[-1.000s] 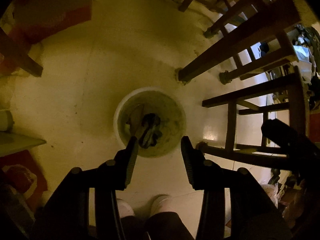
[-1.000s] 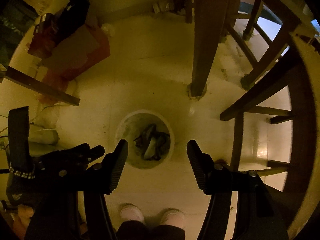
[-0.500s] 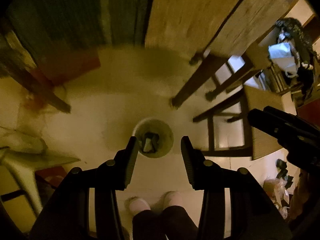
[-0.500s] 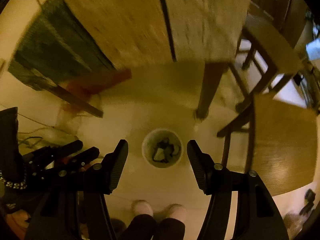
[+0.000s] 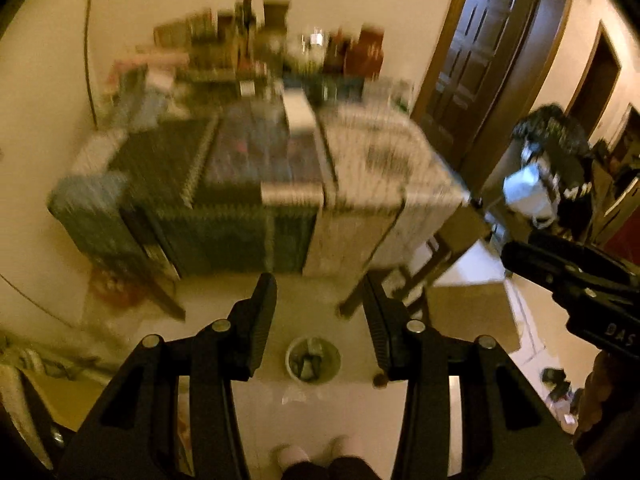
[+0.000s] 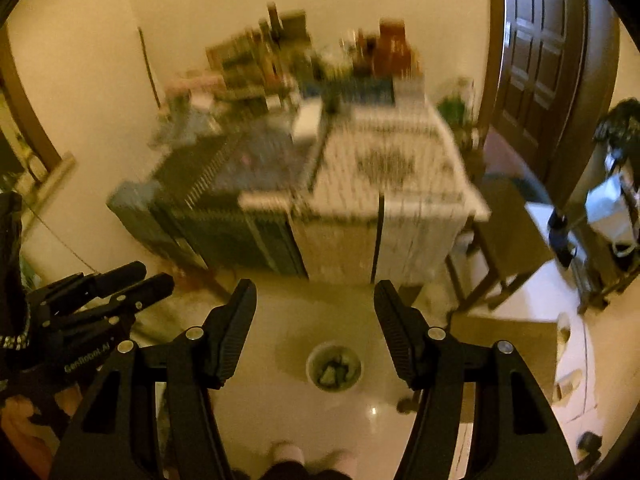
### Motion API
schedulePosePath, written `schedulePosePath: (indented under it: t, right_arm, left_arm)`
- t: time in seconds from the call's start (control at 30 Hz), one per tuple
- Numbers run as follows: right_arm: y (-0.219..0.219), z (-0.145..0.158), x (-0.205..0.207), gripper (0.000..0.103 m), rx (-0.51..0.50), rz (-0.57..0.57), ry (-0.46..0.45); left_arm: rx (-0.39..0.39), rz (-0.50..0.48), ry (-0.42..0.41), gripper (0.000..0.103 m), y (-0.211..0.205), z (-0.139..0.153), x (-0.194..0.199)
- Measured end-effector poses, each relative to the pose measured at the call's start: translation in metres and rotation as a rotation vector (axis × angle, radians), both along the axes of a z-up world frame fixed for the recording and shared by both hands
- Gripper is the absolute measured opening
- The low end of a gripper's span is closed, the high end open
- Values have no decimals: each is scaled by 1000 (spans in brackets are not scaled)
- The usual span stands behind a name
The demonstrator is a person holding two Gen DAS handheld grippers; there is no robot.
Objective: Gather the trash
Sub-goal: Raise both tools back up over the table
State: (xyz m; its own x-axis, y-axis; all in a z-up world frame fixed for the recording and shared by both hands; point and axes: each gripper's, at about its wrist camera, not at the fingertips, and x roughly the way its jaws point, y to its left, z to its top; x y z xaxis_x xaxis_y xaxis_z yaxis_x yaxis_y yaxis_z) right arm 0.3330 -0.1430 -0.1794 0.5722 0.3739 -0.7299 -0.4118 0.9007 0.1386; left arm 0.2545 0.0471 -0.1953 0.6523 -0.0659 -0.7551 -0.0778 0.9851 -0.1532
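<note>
A round white trash bin (image 5: 313, 359) stands on the pale floor far below, with dark and pale scraps inside; it also shows in the right wrist view (image 6: 333, 366). My left gripper (image 5: 318, 292) is open and empty, high above the bin. My right gripper (image 6: 315, 300) is open and empty, also high above it. Each gripper shows in the other's view: the right one (image 5: 568, 276) at the right edge, the left one (image 6: 100, 296) at the left edge. The table top is blurred.
A table (image 5: 360, 168) with a patterned cloth stands ahead, its far end crowded with bottles and jars (image 5: 280, 52). A wooden stool (image 6: 508, 232) stands right of it. A dark wooden door (image 5: 492, 52) is at the back right. My feet (image 5: 316, 456) show below.
Both grippers have risen from close above the bin and tilted up. The bin has shrunk in view and the table top, wall and door have come into sight. Both stay open.
</note>
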Motion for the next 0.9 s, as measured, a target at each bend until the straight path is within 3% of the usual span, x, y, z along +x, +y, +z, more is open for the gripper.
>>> schedulePosePath:
  t: [0.13,0.23,0.43,0.53,0.6,0.9]
  right_arm:
    - [1,58,-21,58,-4,-20,-140]
    - [2,95,-38,67,7,-41,-231]
    - [2,136,-65,81,51,-96,-365]
    - [1,145,-71,85,81,-118,-405]
    - [2,147,-70,95,89,-126,-417]
    - [-9,149,-48,97,74,-224,-441]
  left_arm:
    - [22,9,-124,42,9,66,-23]
    - [25,9,-212,44,15,108,-41]
    - [32,-5,-348,65,21,164,-71]
    - [51,-3,-404,77,25,178,-84]
    - [64,2,-436,87,26,184,-88]
    - [143,-6,-470,87,23,190,-68]
